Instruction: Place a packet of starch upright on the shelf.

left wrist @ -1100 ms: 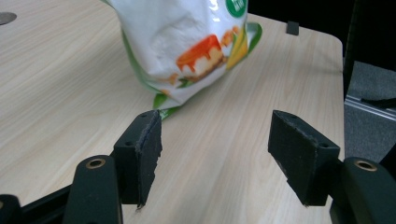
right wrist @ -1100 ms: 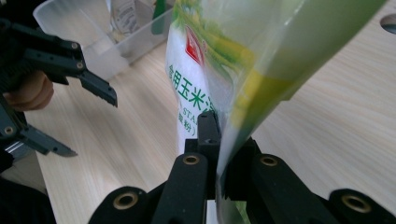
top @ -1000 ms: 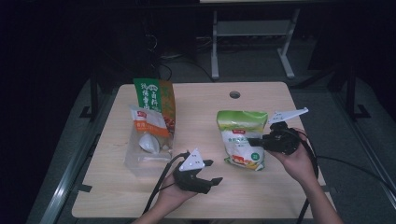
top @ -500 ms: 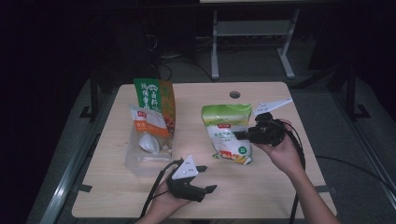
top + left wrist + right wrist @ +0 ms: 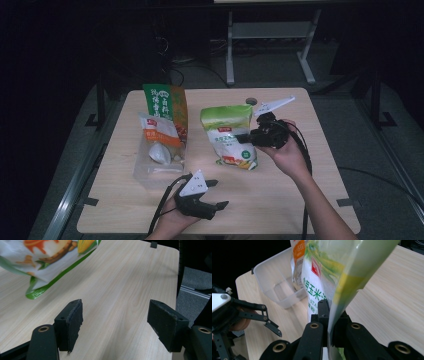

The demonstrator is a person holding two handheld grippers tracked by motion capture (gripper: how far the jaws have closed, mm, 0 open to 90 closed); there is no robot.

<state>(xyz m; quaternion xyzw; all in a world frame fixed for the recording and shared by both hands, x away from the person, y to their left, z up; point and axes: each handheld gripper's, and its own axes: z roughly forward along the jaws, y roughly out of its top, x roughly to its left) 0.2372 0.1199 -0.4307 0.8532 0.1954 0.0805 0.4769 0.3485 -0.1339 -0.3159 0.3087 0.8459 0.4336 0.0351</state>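
Observation:
A green and white bag [image 5: 227,135] with corn pictures stands upright in the middle of the table, tilted a little. My right gripper [image 5: 242,139] is shut on the bag's right edge. In the right gripper view the jaws [image 5: 329,322] pinch the bag's edge [image 5: 332,272] between them. My left gripper [image 5: 220,194] rests near the table's front edge, open and pointing right. Nothing sits between its pads [image 5: 71,322]. The bag's lower corner [image 5: 50,255] shows at the upper left of the left gripper view.
A clear plastic container [image 5: 150,172] lies left of the bag. It holds a green and orange bag [image 5: 165,102] and a white pouch with an orange label [image 5: 157,131]. A small round hole [image 5: 251,101] marks the wooden tabletop [image 5: 300,200] near the back edge.
My right gripper has carried the bag leftward and stood it more upright, closer to the container. My left gripper has slid slightly left and toward the front edge, still open.

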